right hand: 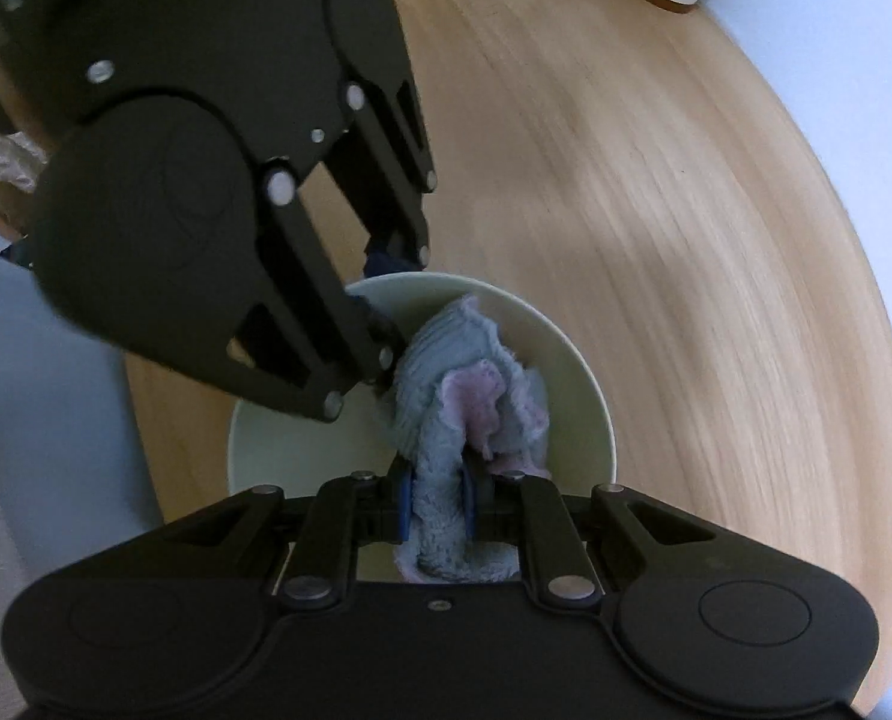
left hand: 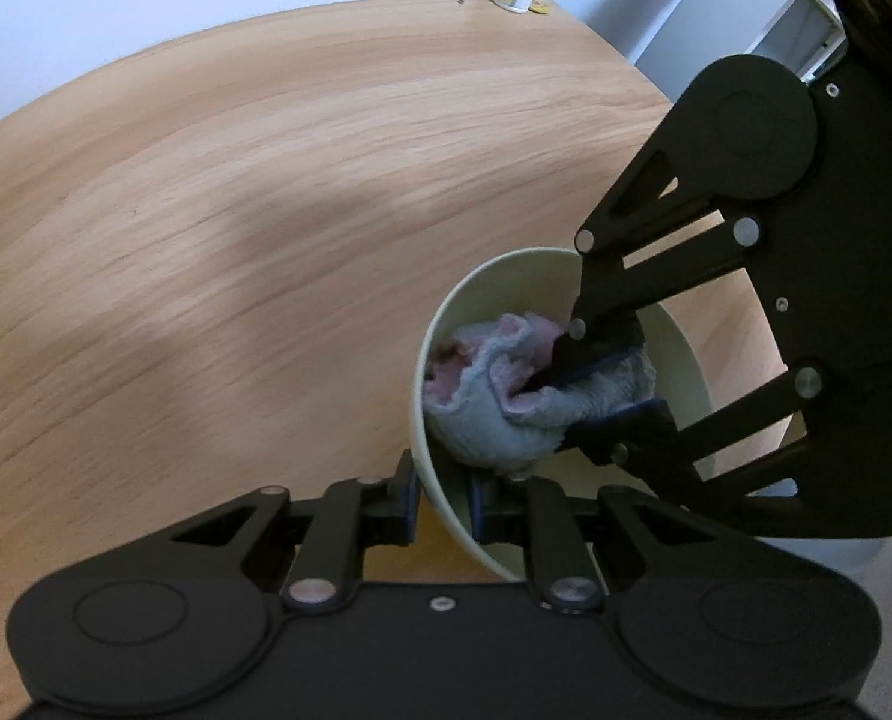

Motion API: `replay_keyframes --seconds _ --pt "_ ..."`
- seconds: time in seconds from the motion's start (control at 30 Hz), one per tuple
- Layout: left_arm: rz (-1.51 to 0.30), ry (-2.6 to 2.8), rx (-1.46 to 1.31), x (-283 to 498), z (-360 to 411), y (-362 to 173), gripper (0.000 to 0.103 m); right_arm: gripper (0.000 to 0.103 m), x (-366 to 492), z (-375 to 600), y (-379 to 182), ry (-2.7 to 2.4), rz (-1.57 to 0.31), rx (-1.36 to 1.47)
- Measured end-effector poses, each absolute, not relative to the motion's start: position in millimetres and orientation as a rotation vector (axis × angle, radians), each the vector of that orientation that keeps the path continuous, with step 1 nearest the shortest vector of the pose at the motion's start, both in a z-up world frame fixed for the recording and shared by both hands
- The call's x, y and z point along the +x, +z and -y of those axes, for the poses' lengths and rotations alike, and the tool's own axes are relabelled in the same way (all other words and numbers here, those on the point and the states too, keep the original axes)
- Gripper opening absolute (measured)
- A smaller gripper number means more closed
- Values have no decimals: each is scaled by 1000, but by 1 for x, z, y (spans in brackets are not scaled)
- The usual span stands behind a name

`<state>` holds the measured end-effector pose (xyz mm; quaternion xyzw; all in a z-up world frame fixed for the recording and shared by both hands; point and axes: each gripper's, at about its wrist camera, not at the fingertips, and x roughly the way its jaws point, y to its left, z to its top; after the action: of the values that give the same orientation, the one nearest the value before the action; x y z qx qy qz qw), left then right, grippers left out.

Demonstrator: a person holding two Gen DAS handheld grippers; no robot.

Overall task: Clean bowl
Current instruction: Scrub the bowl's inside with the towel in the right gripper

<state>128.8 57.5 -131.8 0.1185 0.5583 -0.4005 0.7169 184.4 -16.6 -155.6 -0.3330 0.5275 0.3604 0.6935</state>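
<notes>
Bowl [right hand: 572, 372]: pale green, smooth, plain rim, standing on the wooden table [left hand: 236, 210] near its edge. Inside lies a bunched grey cloth [left hand: 506, 414] with pink patches, filling the side toward 9 o'clock in the left wrist view.

Obscured: the bowl's floor is mostly covered by cloth and gripper linkages; its near rim is cut off behind both gripper bodies. The table grain is motion-blurred.

Left gripper [left hand: 443, 495]: jaws nearly closed, pinching the bowl wall at 6 o'clock, one pad inside, one outside. Right gripper [right hand: 437, 507]: clamped tight on a fold of the cloth, reaching down into the bowl.
</notes>
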Motion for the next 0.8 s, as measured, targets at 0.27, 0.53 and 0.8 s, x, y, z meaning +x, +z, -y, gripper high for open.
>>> replay_keyframes --seconds 0.27,0.53,0.8 --pt "-1235 -902 295 131 -55 -131 16 16 187 23 -148 702 -1047 -639" --pt "-1234 -858 263 134 -58 -130 16 16 190 31 -122 668 -936 -539" --pt "-1240 -851 231 135 -61 -130 15 17 193 40 -110 666 -999 -506"
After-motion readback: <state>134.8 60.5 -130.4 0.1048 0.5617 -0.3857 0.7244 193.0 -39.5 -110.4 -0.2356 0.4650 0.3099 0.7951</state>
